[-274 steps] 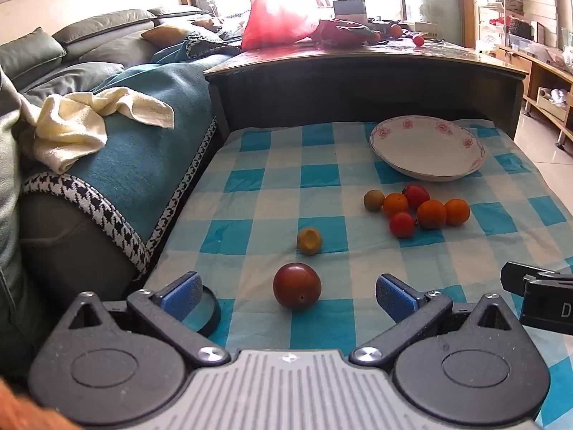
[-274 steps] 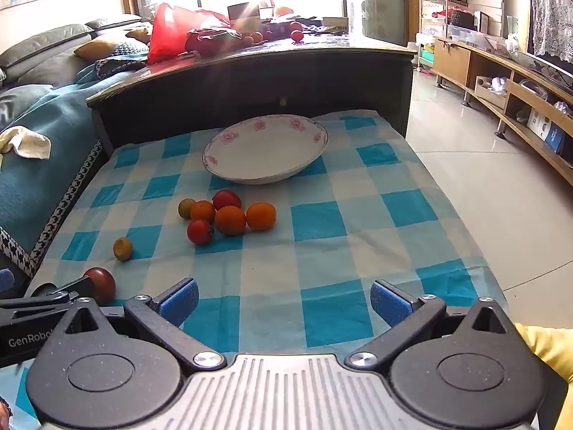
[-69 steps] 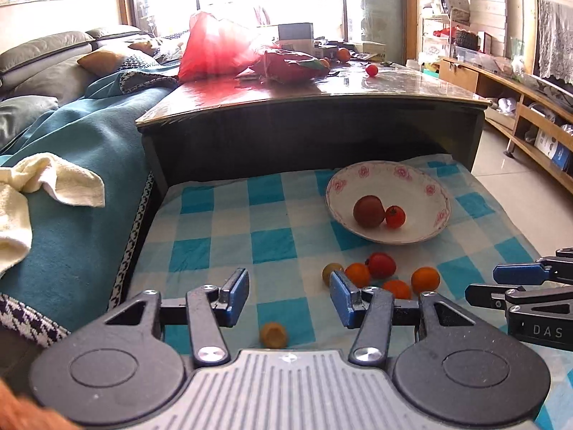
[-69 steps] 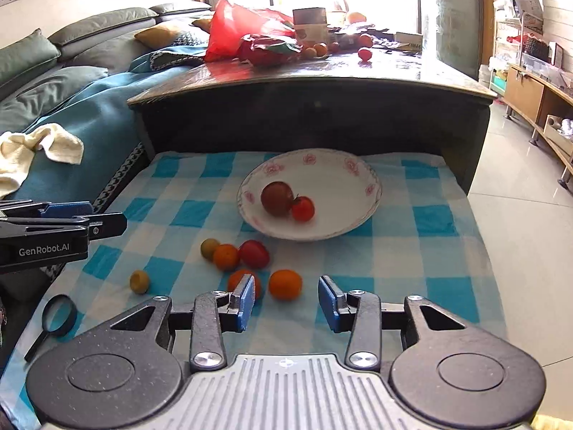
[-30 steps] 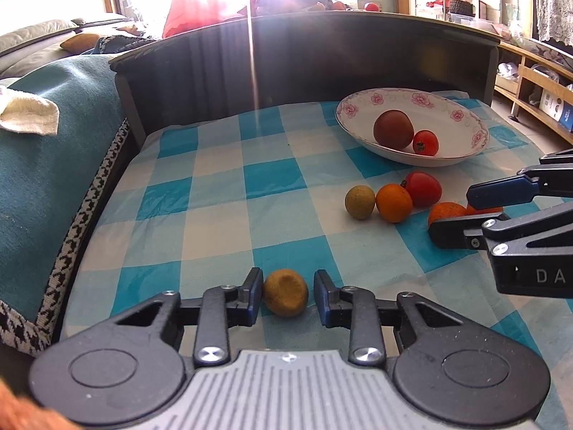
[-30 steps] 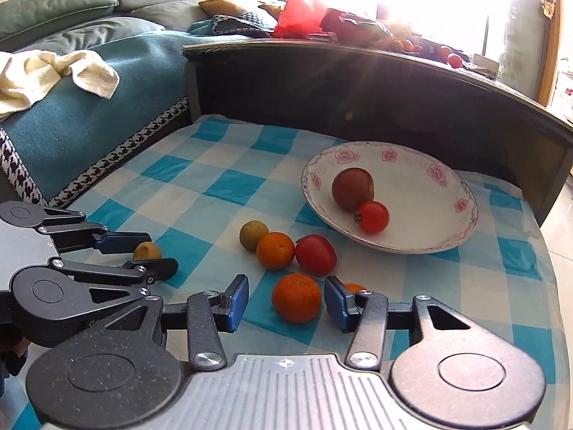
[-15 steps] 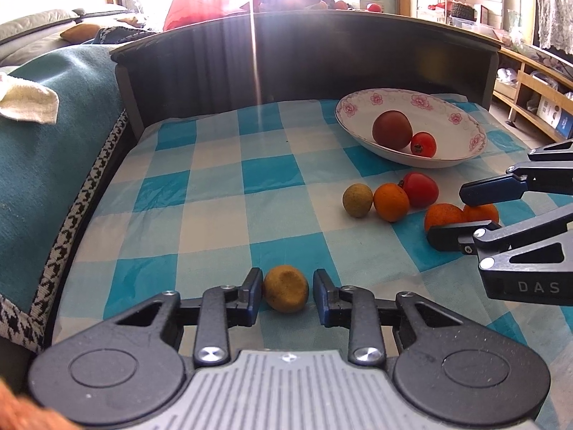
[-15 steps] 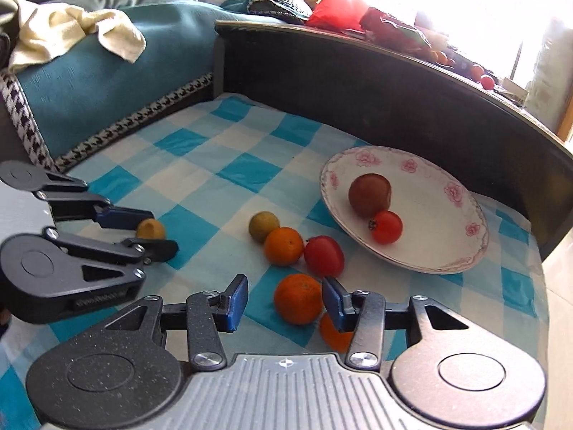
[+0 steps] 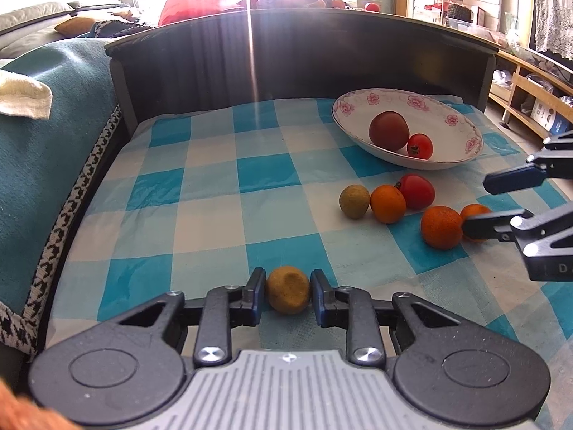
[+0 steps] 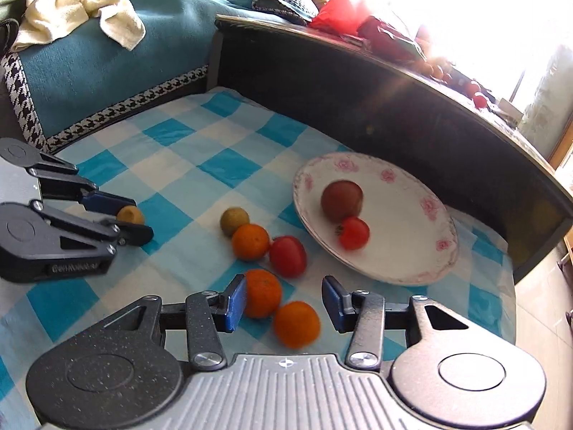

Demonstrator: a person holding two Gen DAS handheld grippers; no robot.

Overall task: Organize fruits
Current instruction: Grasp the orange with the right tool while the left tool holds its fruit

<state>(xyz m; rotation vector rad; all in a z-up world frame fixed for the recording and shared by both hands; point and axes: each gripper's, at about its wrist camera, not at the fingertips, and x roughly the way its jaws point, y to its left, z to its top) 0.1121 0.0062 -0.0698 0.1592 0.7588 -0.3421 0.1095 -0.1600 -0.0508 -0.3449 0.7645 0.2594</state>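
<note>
My left gripper [image 9: 288,295] is shut on a small yellow-brown fruit [image 9: 287,289] low over the checked cloth; the fruit also shows in the right wrist view [image 10: 130,215]. My right gripper [image 10: 284,302] is open, with two oranges between its fingers: one [image 10: 262,293] by the left pad, one [image 10: 296,323] nearer the camera. A third orange [image 10: 250,242], a red tomato [image 10: 287,256] and a greenish fruit [image 10: 234,220] lie beyond. The floral plate [image 10: 422,251] holds a dark round fruit [image 10: 341,200] and a small tomato [image 10: 354,233].
A dark wooden table edge [image 9: 304,46] rises behind the cloth, with red bags on top. A teal-covered sofa [image 9: 39,114] with a cream towel [image 10: 78,14] runs along the left. Shelving [image 9: 530,93] stands at the right.
My left gripper has closed on the yellow-brown fruit. My right gripper has moved forward and swung right, so two oranges now sit between its open fingers.
</note>
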